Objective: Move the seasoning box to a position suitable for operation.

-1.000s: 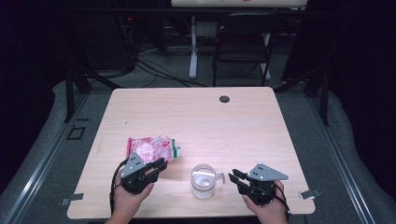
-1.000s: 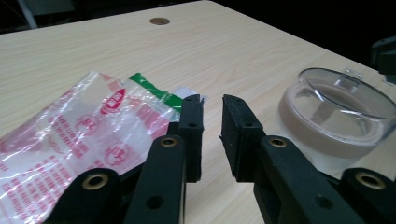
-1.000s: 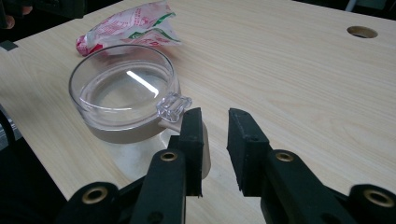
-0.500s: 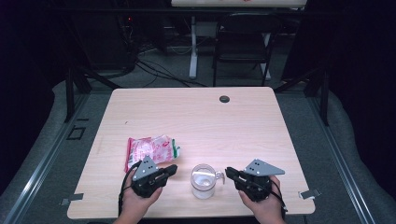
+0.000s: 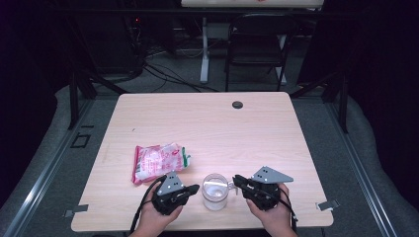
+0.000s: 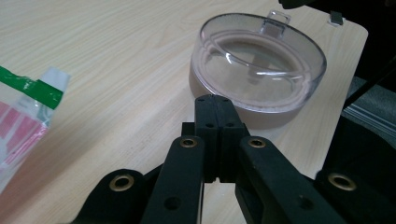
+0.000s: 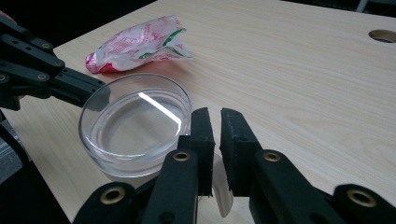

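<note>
Both grippers have slid in toward the clear glass mug [image 5: 215,191] since the earlier frames, esp. the left one, which was back by the snack bag and now sits right beside the glass.

Left gripper [image 6: 215,122]: jaws pressed together, nothing between them, tips just short of the mug's wall. In the high view that gripper [image 5: 193,189] points right at the glass from its left side.

Right gripper [image 7: 214,140]: jaws nearly closed w/ a thin gap, and the mug's clear handle [image 7: 222,191] sits in that gap. Can't tell if the pads actually touch it. From above, the right gripper [image 5: 236,180] comes at the mug from its right, on the handle side.

Mug stands upright near the front edge of the wooden table [image 5: 207,123], between the two hands, looks empty. Red/white snack bag [image 5: 158,161] w/ a green strip lies flat just behind-left of the left gripper, apart from the mug.
</note>
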Tool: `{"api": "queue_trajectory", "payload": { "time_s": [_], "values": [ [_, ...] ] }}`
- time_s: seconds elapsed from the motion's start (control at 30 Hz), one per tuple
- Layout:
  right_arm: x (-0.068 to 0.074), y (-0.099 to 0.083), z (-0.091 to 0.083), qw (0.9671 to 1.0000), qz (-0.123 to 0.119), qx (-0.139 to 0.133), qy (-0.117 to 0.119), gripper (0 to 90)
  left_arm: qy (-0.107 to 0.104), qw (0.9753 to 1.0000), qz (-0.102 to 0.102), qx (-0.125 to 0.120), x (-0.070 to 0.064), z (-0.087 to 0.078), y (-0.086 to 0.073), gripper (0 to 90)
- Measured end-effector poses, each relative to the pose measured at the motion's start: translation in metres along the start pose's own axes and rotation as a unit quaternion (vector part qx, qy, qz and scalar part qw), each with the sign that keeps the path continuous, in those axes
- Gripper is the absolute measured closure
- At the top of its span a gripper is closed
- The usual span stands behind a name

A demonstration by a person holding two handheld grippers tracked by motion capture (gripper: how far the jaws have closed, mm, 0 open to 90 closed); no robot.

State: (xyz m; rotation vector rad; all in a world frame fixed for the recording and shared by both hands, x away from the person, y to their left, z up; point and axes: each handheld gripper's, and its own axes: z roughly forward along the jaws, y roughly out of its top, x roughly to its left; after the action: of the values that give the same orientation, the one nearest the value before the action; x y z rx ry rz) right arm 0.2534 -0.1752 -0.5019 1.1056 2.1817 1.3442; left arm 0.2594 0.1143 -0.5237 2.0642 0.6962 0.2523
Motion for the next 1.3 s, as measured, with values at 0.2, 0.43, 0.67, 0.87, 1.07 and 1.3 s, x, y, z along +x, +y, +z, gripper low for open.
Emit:
{"api": "queue_trajectory", "payload": {
  "time_s": [0.2, 0.43, 0.67, 0.87, 1.07, 1.3],
  "values": [
    [0.002, -0.002, 0.004, 0.9999, -0.004, 0.002, 0.010, 81.1, -0.009, 0.9999, 0.001, 0.008, -0.002, 0.001, -0.002, 90.0],
    [0.001, -0.003, 0.004, 0.9999, 0.000, 0.001, 0.013, 81.2, -0.012, 0.9998, 0.006, 0.014, -0.004, 0.003, -0.002, 90.0],
    [0.000, -0.003, 0.004, 0.9999, 0.002, -0.002, 0.016, 81.5, -0.019, 0.9998, 0.006, 0.007, -0.006, 0.002, -0.001, 90.0],
    [0.000, -0.004, 0.004, 0.9998, 0.003, -0.002, 0.018, 81.1, -0.024, 0.9997, 0.004, 0.000, -0.007, 0.001, 0.001, 90.0],
    [0.002, -0.004, 0.001, 0.9996, -0.007, -0.001, 0.026, 72.7, -0.025, 0.9996, -0.004, -0.010, -0.005, -0.003, 0.003, 89.7],
    [0.012, -0.009, -0.005, 0.9978, -0.050, -0.004, 0.043, 59.1, -0.036, 0.9993, 0.000, -0.012, -0.008, 0.000, 0.005, 88.8]
  ]
}}
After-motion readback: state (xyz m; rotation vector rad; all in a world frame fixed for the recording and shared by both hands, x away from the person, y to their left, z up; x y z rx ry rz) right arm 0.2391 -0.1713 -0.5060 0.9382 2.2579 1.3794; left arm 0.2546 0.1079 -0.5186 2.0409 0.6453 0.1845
